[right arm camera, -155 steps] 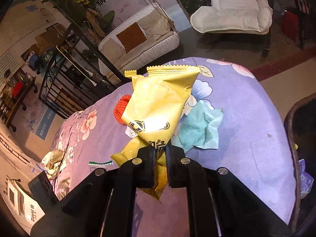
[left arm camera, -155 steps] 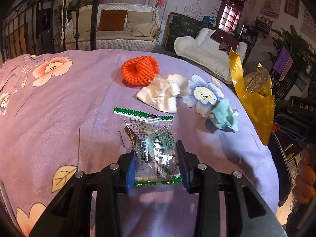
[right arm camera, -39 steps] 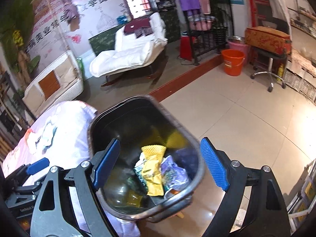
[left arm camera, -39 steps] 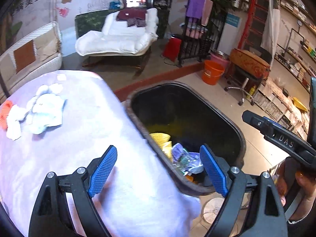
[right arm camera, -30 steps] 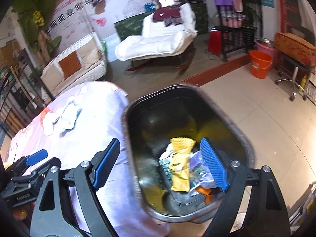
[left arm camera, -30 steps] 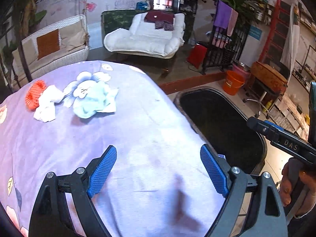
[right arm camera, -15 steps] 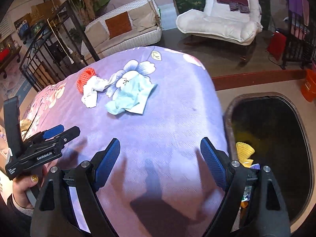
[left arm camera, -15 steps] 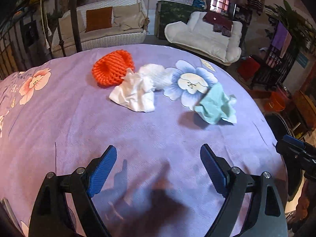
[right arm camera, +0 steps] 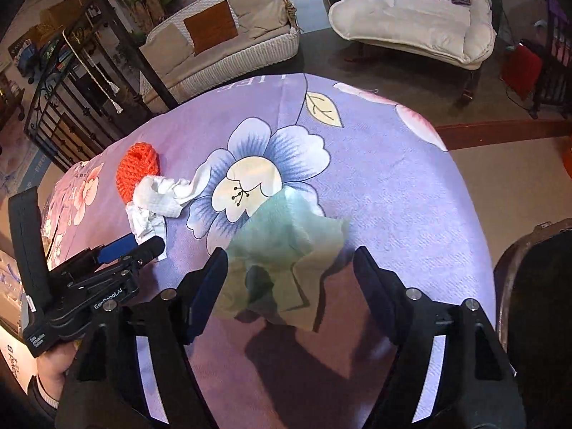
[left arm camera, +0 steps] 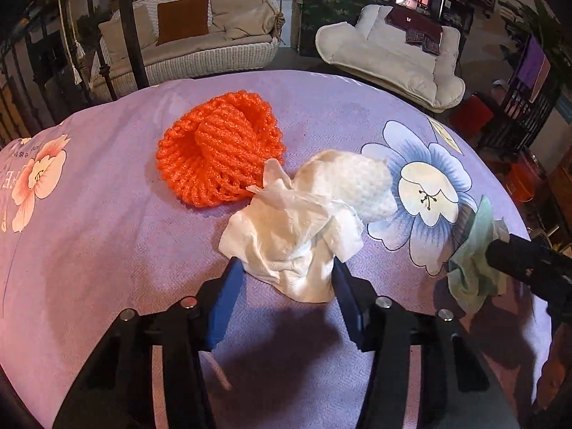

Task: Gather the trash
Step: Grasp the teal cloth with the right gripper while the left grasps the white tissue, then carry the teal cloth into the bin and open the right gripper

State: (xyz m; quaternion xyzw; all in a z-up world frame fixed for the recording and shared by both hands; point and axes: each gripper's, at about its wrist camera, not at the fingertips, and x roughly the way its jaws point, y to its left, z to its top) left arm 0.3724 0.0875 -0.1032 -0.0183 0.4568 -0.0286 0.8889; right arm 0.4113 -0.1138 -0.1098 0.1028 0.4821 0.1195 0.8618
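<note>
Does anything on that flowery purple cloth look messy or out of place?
Yes. Crumpled litter lies loose on the purple tablecloth: an orange foam net, a white tissue touching it and a white foam net, and a green tissue apart from them. Nothing looks spilled or broken.

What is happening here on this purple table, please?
A person is clearing trash from a table with a purple flowered cloth, holding one gripper in each hand. The left gripper has a crumpled white tissue between its jaws, which have just been closing. The right gripper is doing the same around a green tissue. Neither tissue looks pinched or lifted yet. An orange foam net lies untouched beyond the white tissue. A dark bin waits at the table's edge.
</note>
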